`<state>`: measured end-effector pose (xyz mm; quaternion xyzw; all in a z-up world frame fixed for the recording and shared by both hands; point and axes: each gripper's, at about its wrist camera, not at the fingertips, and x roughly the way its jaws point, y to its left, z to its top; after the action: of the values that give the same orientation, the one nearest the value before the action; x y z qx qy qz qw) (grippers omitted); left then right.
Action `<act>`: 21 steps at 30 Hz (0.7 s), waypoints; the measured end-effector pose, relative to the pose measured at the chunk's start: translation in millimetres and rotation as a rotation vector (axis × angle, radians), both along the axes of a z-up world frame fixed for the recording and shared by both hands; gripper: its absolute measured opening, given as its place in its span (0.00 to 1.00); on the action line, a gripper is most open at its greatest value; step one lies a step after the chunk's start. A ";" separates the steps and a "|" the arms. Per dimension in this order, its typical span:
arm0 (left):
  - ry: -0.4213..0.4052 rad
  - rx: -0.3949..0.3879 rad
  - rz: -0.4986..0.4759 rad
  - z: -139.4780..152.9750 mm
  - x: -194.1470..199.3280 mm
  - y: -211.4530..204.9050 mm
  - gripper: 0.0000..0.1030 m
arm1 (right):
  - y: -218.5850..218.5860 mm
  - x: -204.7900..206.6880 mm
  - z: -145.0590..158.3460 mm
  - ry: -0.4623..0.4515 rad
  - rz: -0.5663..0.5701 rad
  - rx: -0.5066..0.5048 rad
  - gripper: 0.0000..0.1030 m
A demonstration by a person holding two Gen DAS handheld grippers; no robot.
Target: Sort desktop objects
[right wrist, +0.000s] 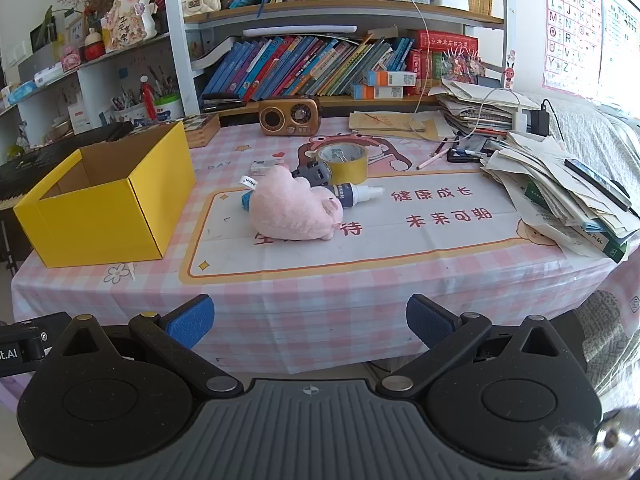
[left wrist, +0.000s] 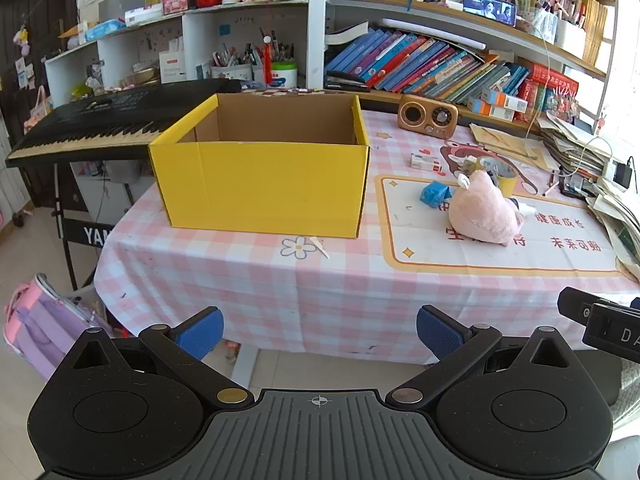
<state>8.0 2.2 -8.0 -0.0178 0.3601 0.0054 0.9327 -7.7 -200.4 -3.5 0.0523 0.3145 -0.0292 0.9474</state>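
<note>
On the bench [right wrist: 360, 288], the pink plush [right wrist: 294, 208], tape roll [right wrist: 344, 160] and spray bottle [right wrist: 358, 194] are lying unsorted beside the seemingly empty yellow box [right wrist: 104, 204], while the left claw [left wrist: 320, 330] and right claw [right wrist: 310, 320] are hanging apart, holding nothing.

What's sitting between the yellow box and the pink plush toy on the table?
Nothing stands between the yellow box and the pink plush toy; only bare tablecloth and the mat's edge, clearest in the right wrist view.

One yellow box [right wrist: 104, 204], one plush toy [right wrist: 292, 210], one tape roll [right wrist: 344, 162]
</note>
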 end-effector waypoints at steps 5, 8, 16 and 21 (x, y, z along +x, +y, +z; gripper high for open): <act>0.000 0.000 0.000 -0.1 0.0 -0.1 1.00 | 0.4 0.5 -0.4 0.000 0.000 0.001 1.00; 0.005 -0.001 -0.001 -1.1 2.9 3.2 1.00 | 1.2 0.4 -0.2 0.001 0.001 0.000 1.00; 0.006 -0.009 -0.007 -1.6 4.6 8.7 1.00 | 6.5 1.7 -3.4 0.003 0.001 -0.002 1.00; 0.002 -0.012 -0.009 -1.1 4.4 9.5 1.00 | 6.6 1.5 -3.0 0.003 0.001 -0.002 1.00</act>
<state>12.3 11.6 -9.1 -0.0217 0.3613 -0.0009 0.9322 -6.2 -193.8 -6.5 0.0514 0.3160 -0.0290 0.9469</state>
